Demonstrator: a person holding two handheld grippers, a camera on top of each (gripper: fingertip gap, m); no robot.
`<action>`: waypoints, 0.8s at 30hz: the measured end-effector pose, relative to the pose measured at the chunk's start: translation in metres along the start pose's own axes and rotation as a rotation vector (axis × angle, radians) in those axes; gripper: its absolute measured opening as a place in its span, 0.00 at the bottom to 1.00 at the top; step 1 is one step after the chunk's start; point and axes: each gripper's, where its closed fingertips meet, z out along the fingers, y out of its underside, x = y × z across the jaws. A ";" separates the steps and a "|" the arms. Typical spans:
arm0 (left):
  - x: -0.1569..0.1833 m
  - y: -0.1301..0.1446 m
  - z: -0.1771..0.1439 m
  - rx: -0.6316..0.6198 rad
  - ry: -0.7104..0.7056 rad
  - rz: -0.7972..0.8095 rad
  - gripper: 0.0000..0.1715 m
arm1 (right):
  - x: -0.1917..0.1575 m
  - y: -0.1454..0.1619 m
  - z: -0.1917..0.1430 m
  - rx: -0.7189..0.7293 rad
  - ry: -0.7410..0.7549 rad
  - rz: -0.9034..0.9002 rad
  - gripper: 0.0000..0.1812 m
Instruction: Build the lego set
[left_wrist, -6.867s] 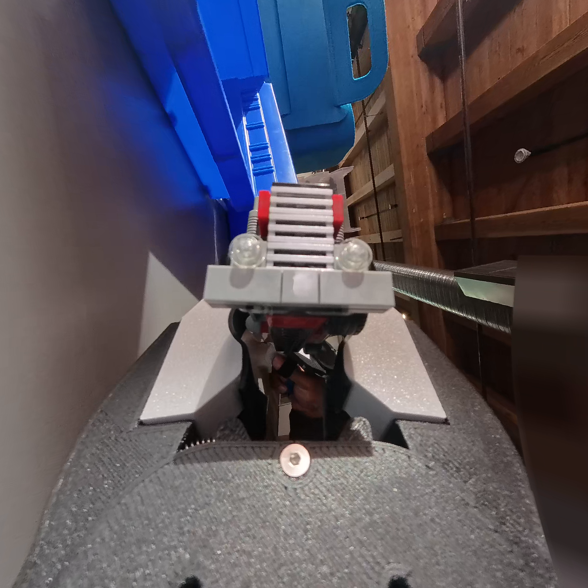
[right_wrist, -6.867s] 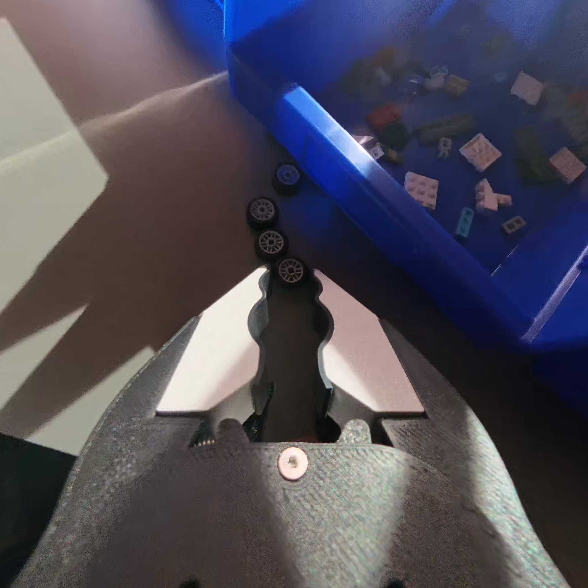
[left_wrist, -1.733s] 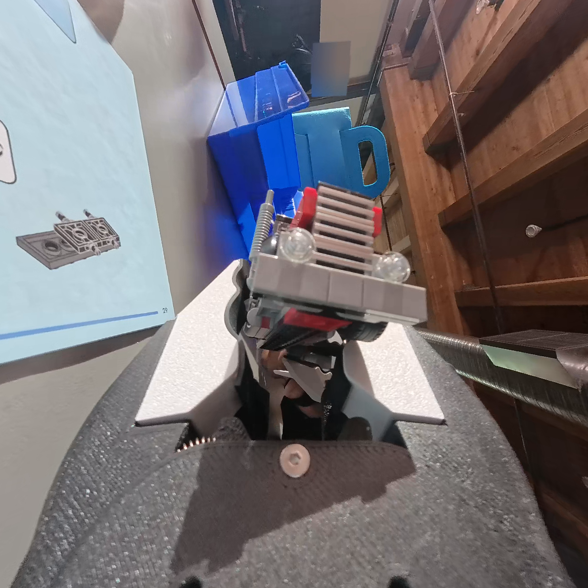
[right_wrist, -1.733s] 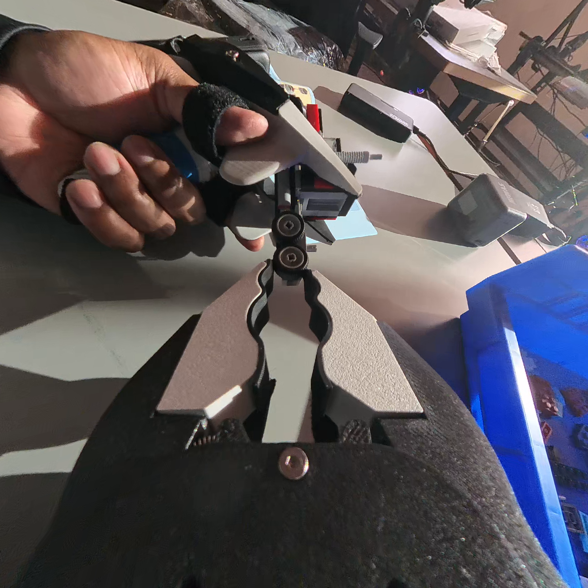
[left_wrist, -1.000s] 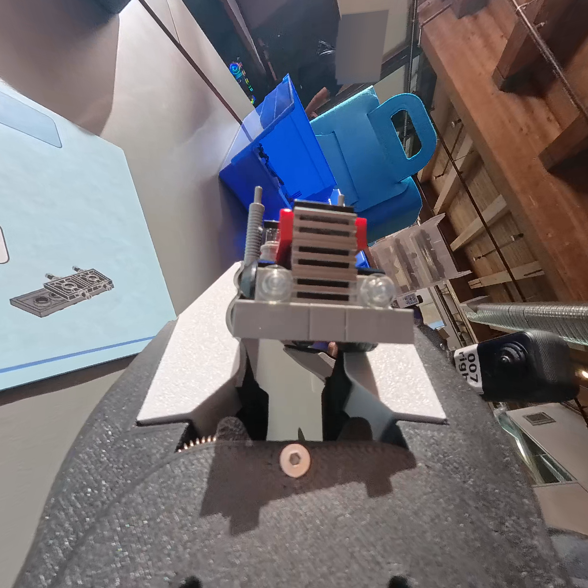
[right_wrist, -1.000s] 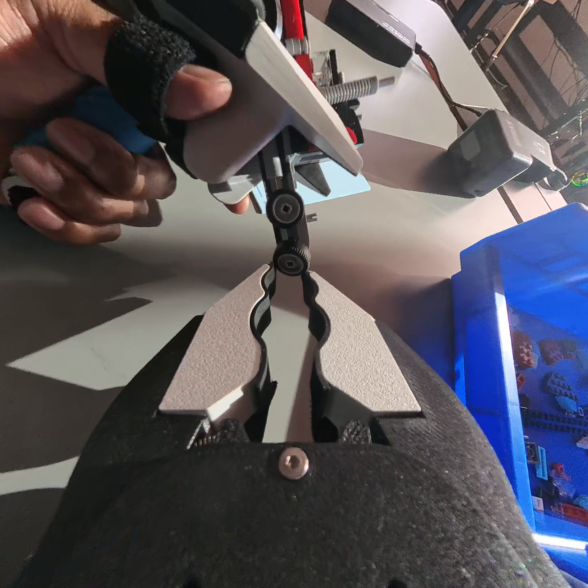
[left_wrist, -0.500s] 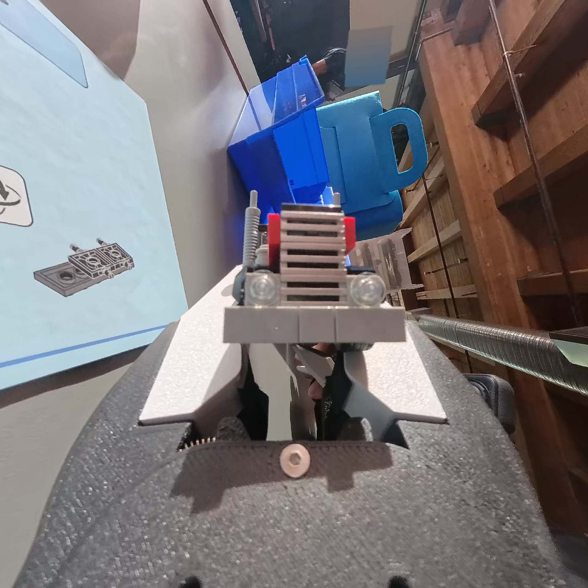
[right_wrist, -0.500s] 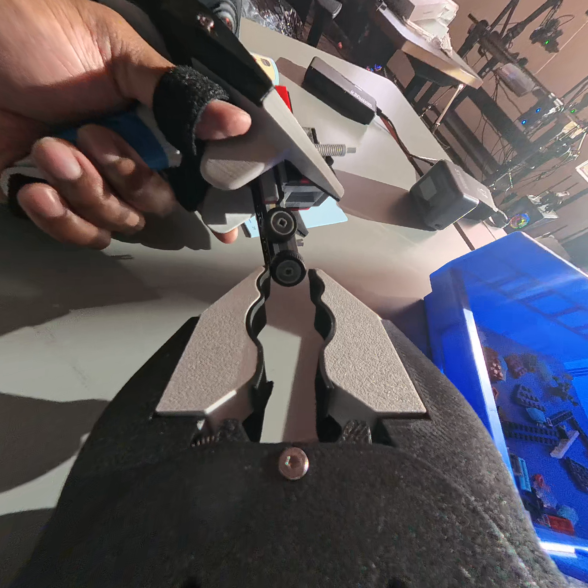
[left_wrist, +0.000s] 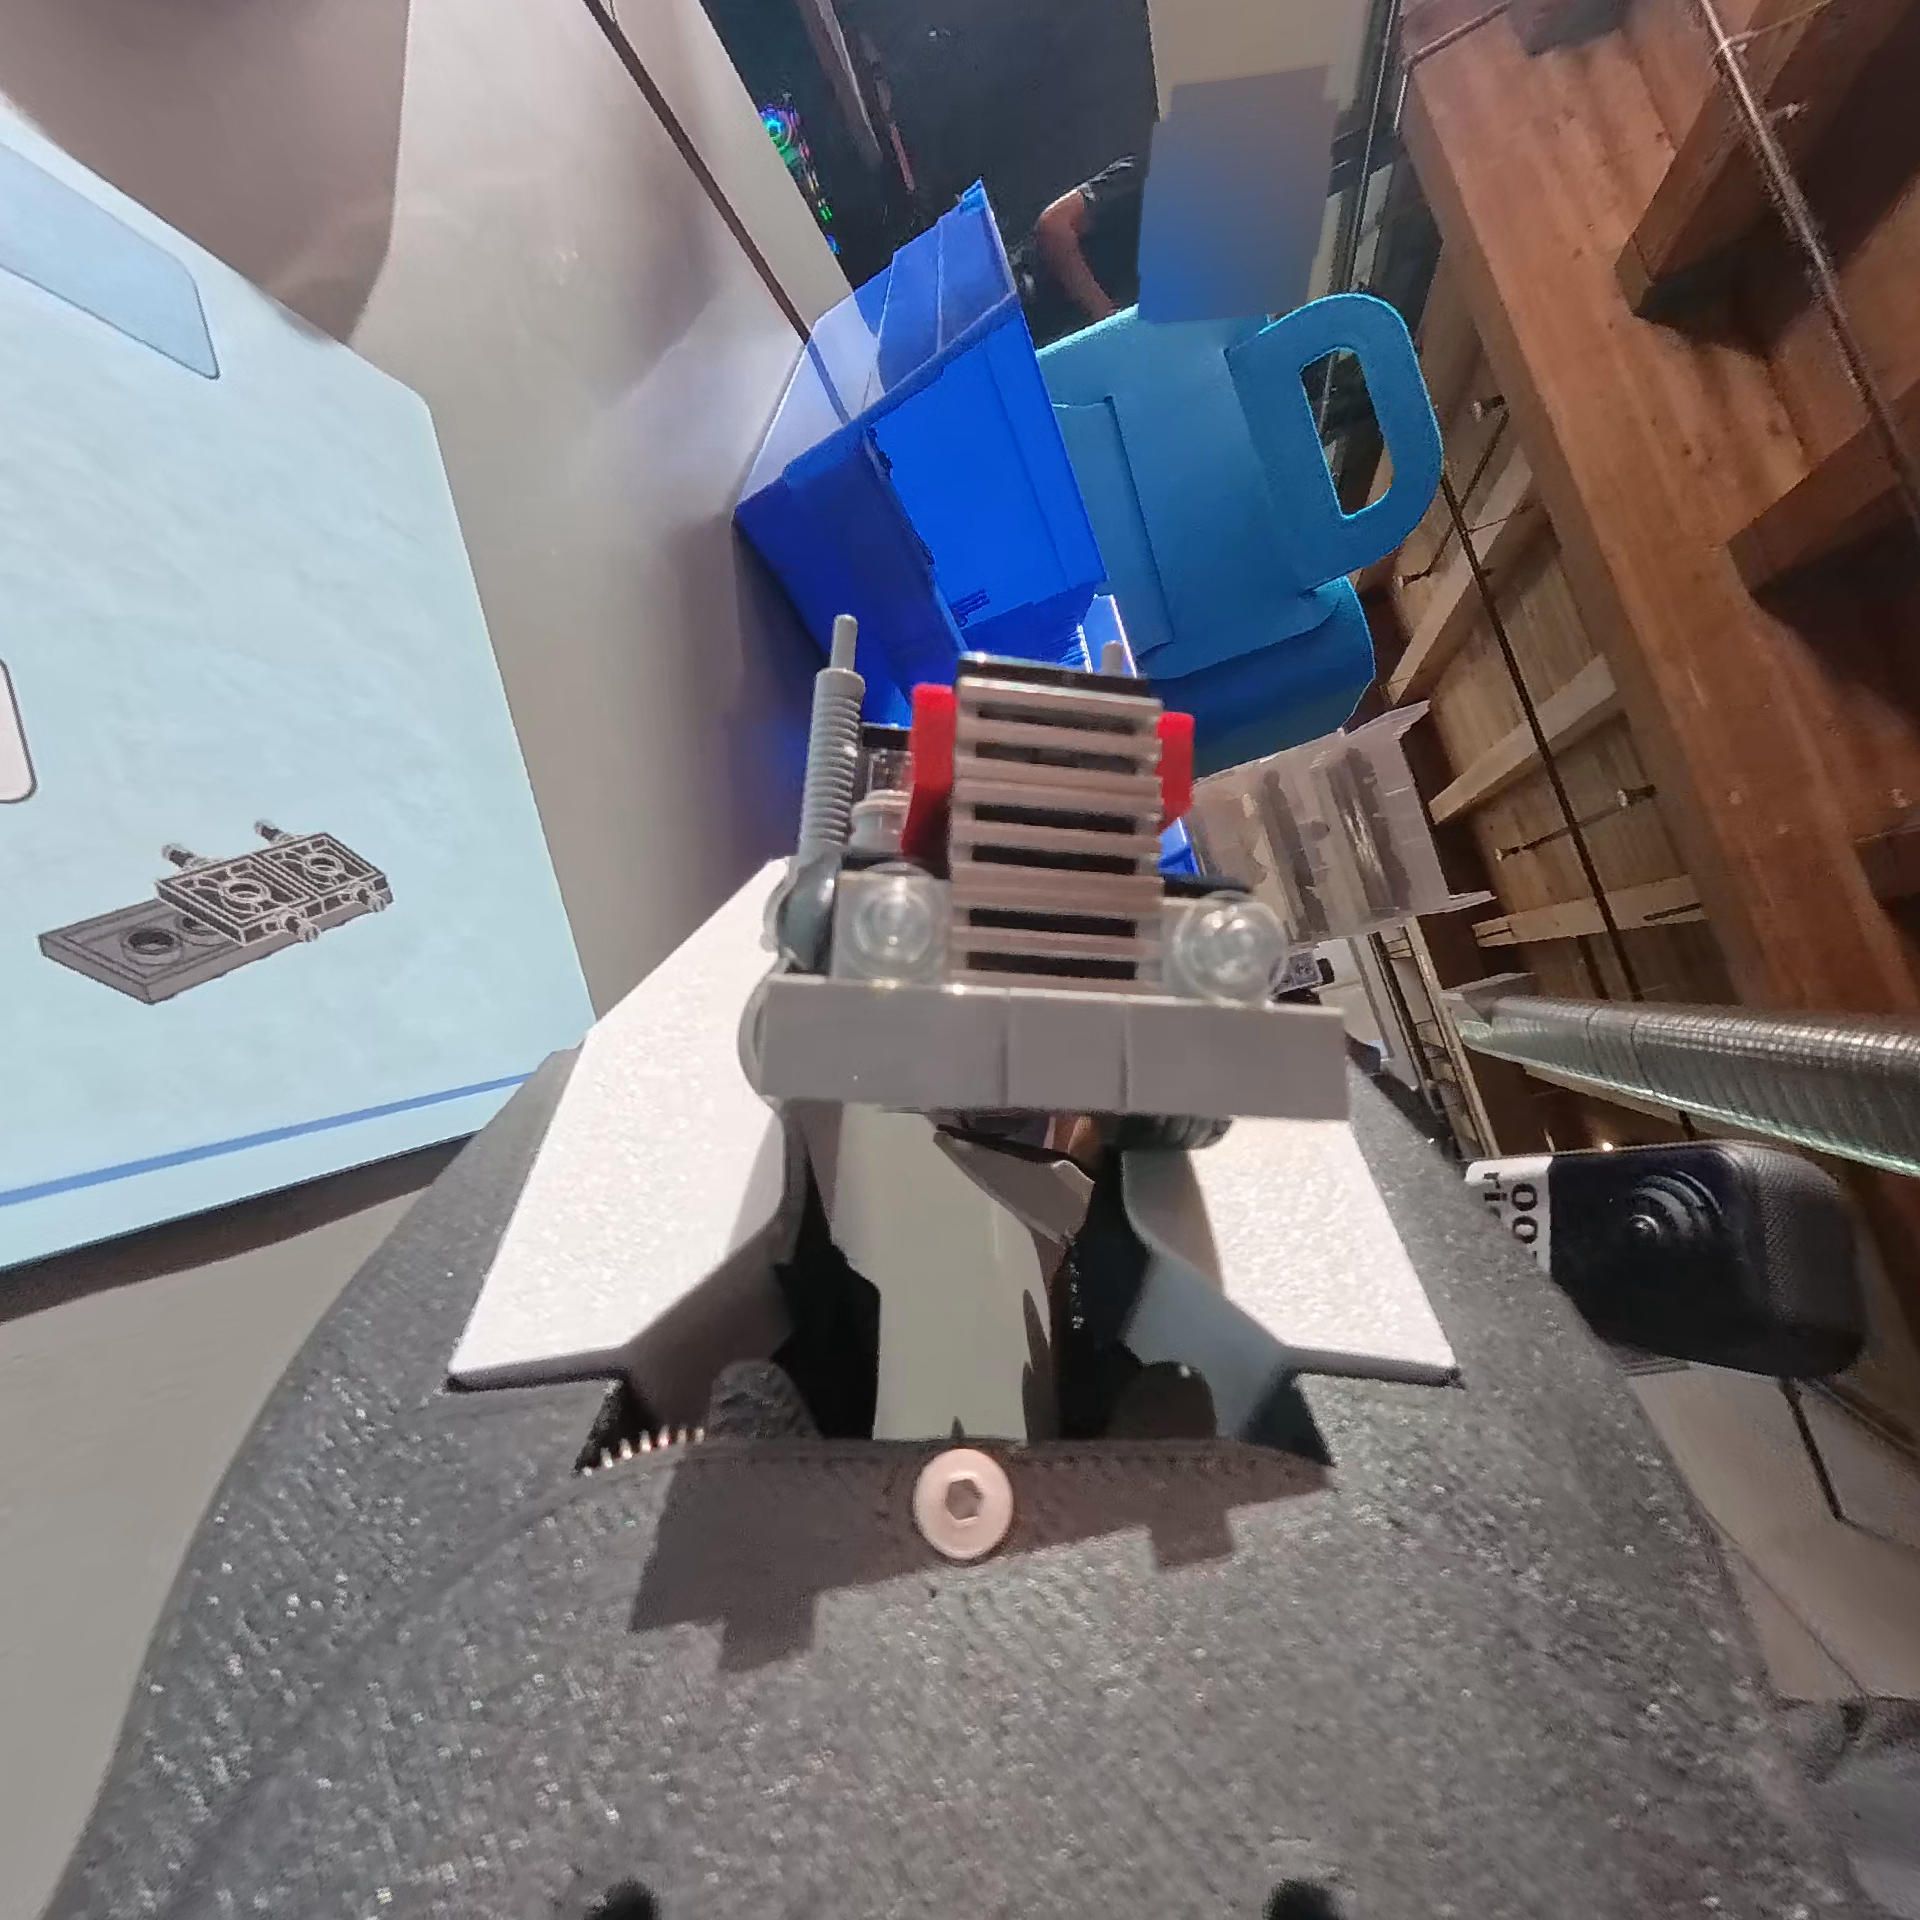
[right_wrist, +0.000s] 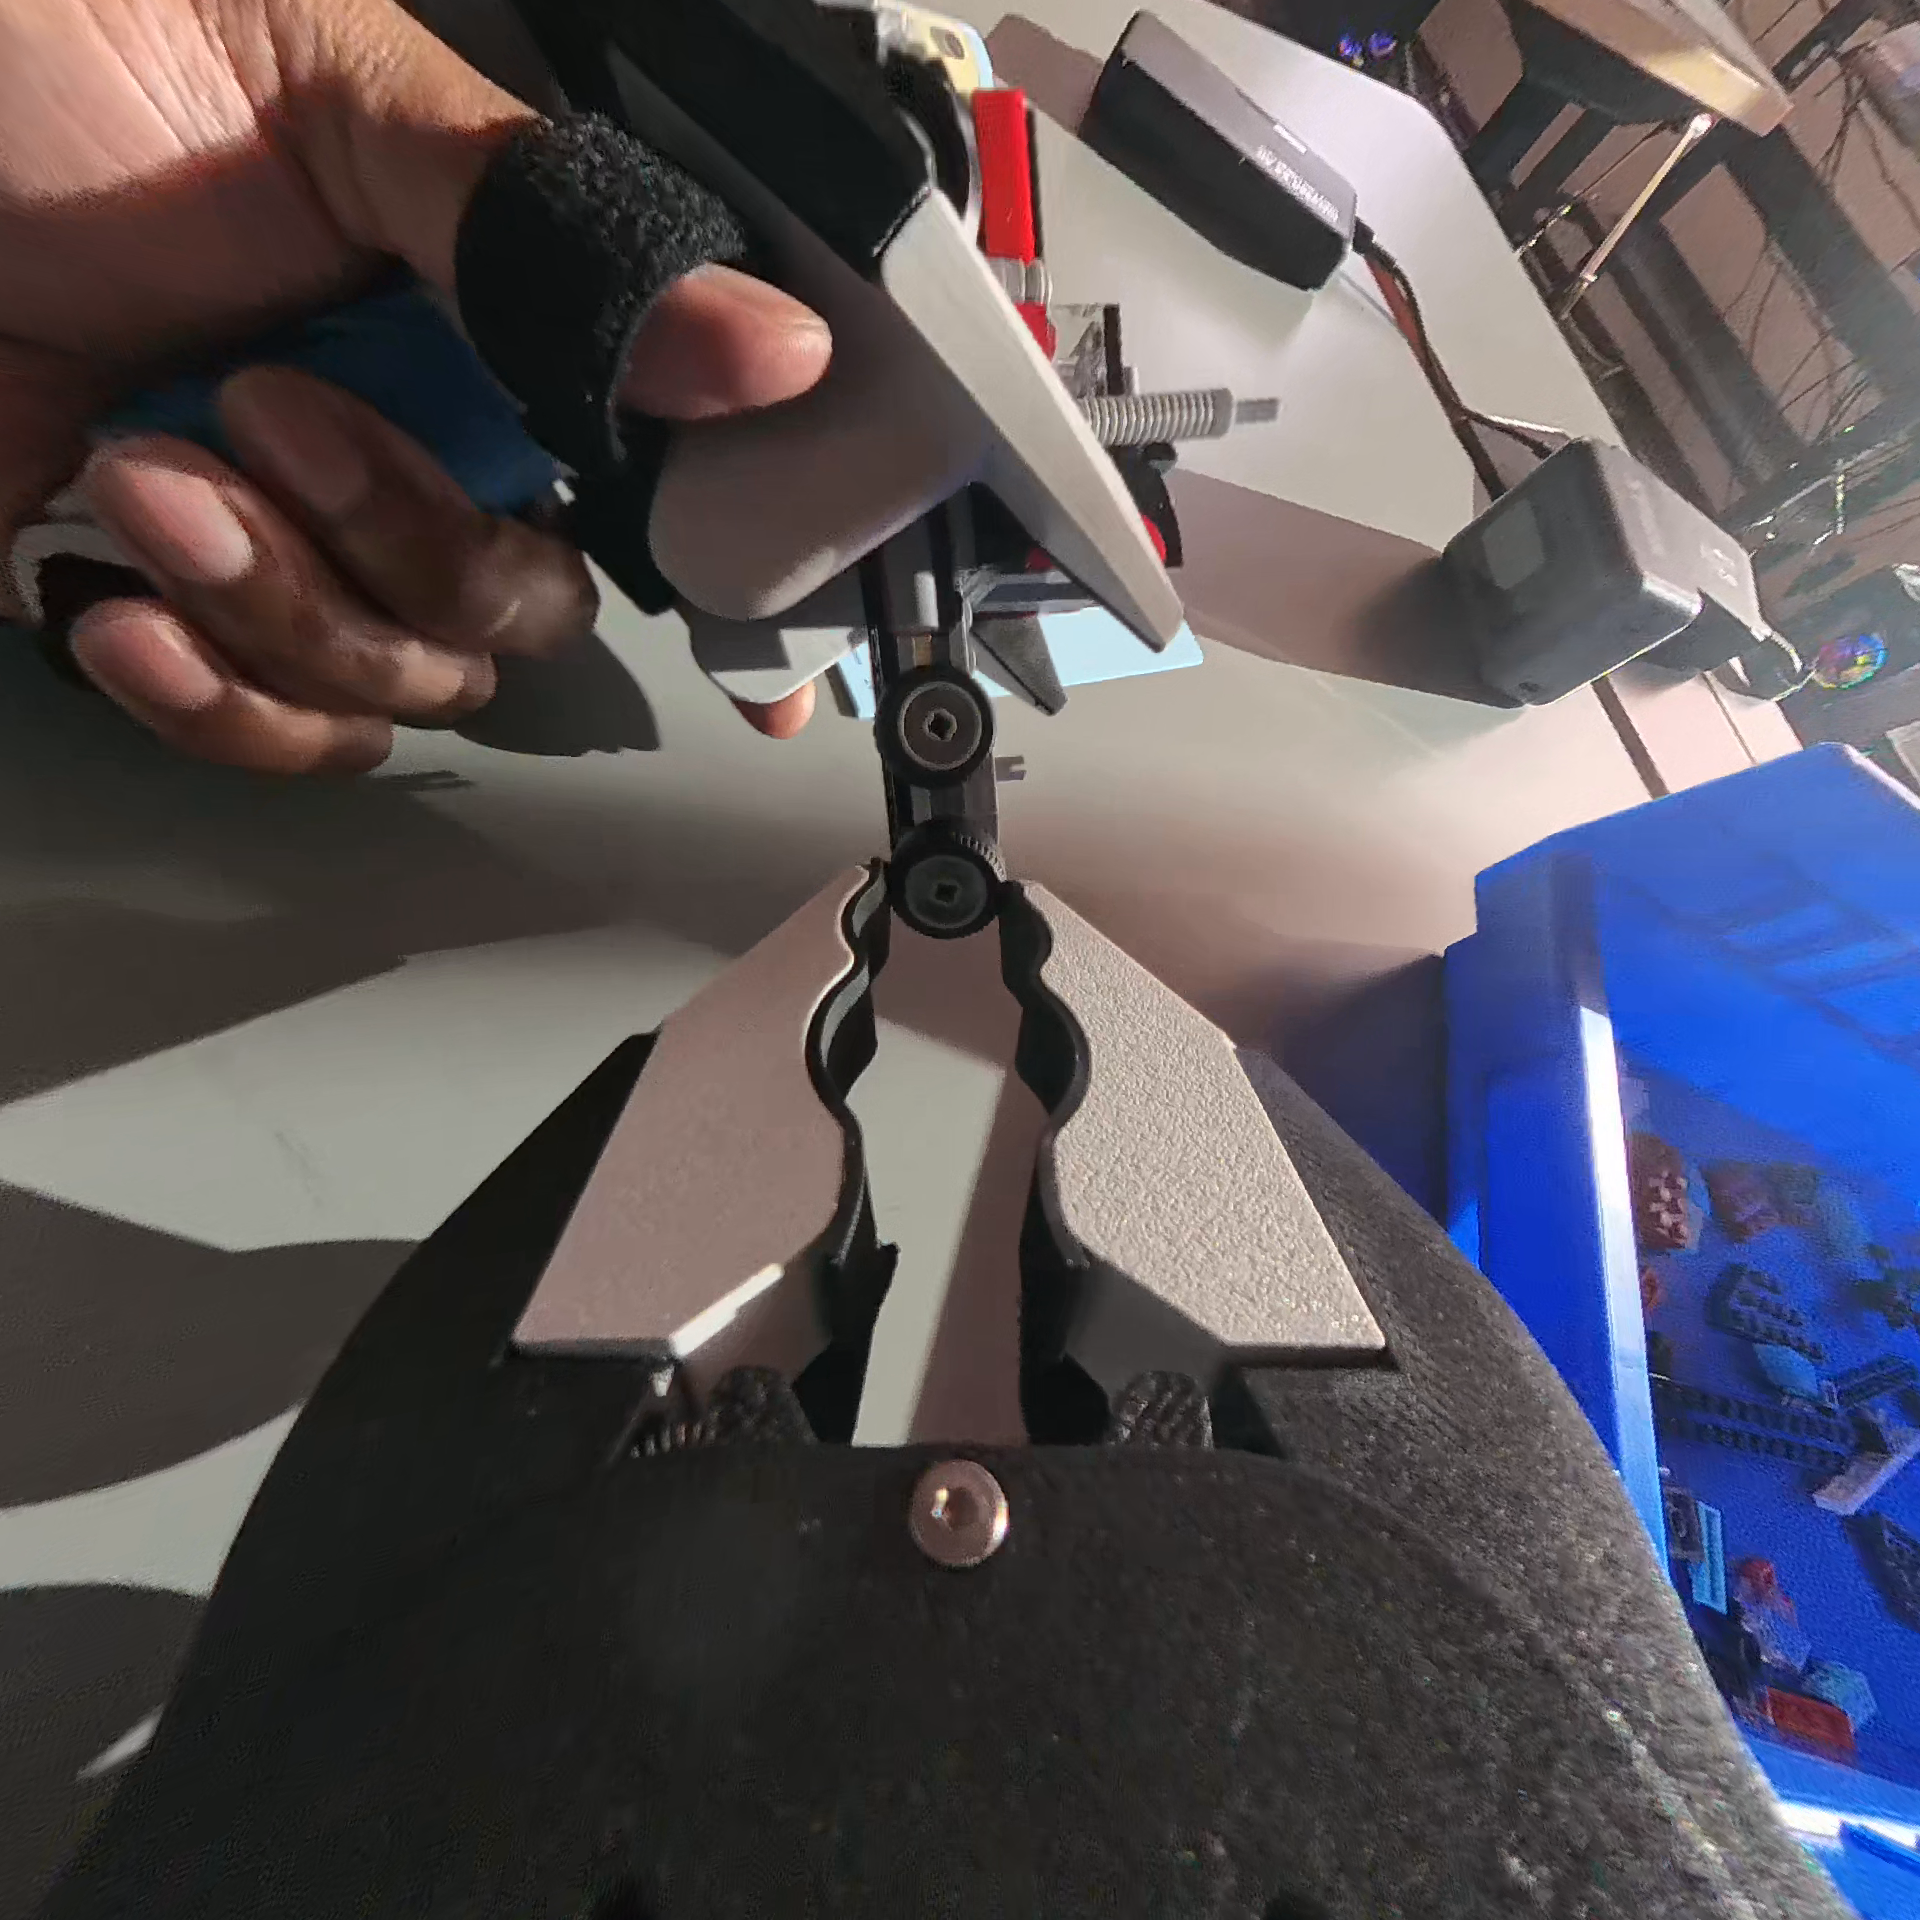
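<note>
My left tool is clamped on the lego truck, held above the bench with its grey bumper overhanging both finger edges. My right tool pinches a small black wheel at its tips, directly below a second wheel mounted on the truck's underside; the two nearly touch. A hand grips the left tool. The blue bin rim lies close to the right; a black camera sits beyond. Left of the tools the bench surface is open. The instruction sheet lies left of the truck.
</note>
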 end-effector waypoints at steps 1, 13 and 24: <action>0.001 0.000 0.000 0.003 -0.005 0.019 0.35 | -0.001 0.001 0.000 -0.015 -0.009 -0.003 0.13; 0.008 0.001 -0.002 0.069 -0.098 0.234 0.36 | 0.001 0.007 0.009 -0.167 0.071 -0.082 0.12; 0.005 -0.001 -0.003 0.080 -0.133 0.258 0.38 | 0.003 0.010 0.019 -0.292 0.163 -0.281 0.12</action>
